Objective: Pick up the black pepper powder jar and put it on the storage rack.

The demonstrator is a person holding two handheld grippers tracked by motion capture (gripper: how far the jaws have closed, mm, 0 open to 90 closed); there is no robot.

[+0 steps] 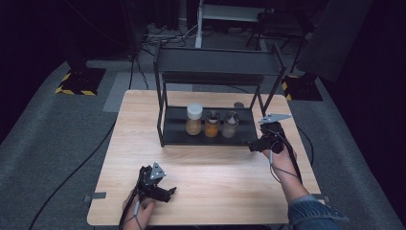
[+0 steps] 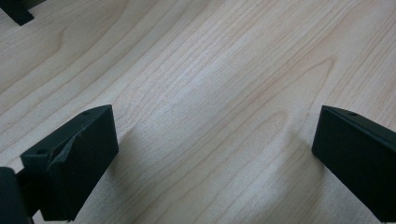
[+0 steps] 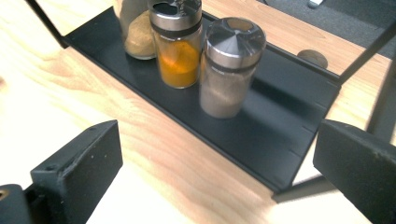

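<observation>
With its jaws spread wide and empty, the right gripper (image 1: 255, 142) hangs at centre right of the high view, facing the grey-lidded spice jar (image 3: 227, 70) on the black rack's lower shelf (image 3: 280, 135), apparently lined up to reach it. The left gripper (image 1: 165, 192), also wide, idles lower left over bare table (image 2: 224, 84).

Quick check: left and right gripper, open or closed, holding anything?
Left gripper: open, empty, above the bare table.
Right gripper: open, empty, facing the jars on the rack.
</observation>
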